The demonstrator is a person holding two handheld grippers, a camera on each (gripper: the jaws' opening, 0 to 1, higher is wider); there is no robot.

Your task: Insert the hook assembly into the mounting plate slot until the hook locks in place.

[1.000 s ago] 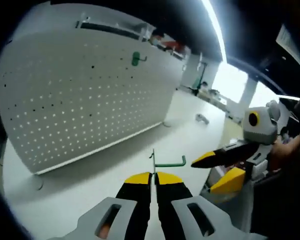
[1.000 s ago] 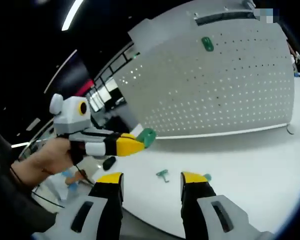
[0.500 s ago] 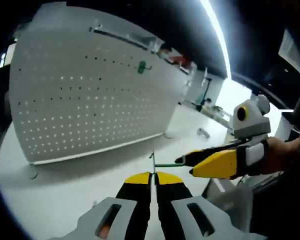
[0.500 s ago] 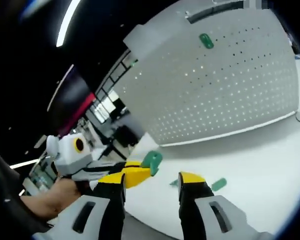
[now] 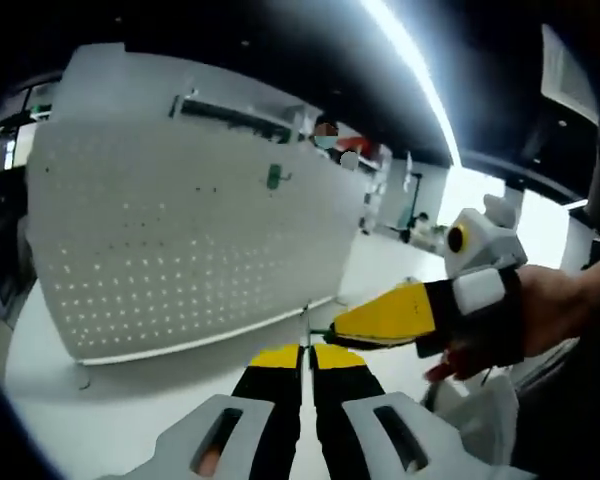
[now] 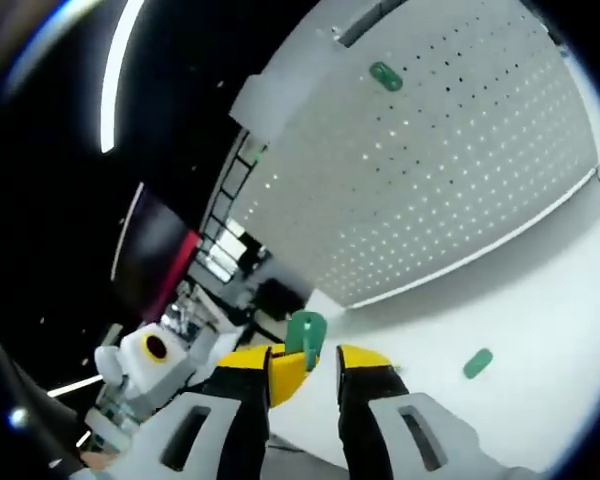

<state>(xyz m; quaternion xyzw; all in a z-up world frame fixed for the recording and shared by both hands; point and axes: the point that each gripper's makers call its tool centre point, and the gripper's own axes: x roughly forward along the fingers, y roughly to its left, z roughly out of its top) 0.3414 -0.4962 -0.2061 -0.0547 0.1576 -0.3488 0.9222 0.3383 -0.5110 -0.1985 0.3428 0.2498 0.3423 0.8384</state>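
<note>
On the left of my left gripper view stands the white pegboard (image 5: 180, 240), upright on the white table (image 5: 70, 440), with one green hook (image 5: 273, 177) already hanging near its top edge. Moving right, my left gripper (image 5: 307, 352) has its jaws pressed together on the thin wire of the hook I am carrying (image 5: 307, 322), which stands up just above the yellow tips. Right of that, the right gripper (image 5: 380, 316) comes in held by a hand (image 5: 550, 310), its yellow tip touching or almost touching the same wire.

In the right gripper view, the left gripper (image 6: 270, 362) enters from the left, and the carried hook's green end (image 6: 305, 331) sits just above the gap between my right gripper's (image 6: 305, 362) jaws. Those jaws stand a little apart; I cannot tell whether they grip the hook yet. Further right a loose green piece (image 6: 477, 362) lies on the table, and the pegboard rises behind, well away from both grippers.

My worry is the handover. If the right jaws close off-centre, or the left lets go early, the wire could twist or drop to the table. The hook is also still far from the board, so a skewed grip would leave its prongs misaligned with the holes and it would not lock.
</note>
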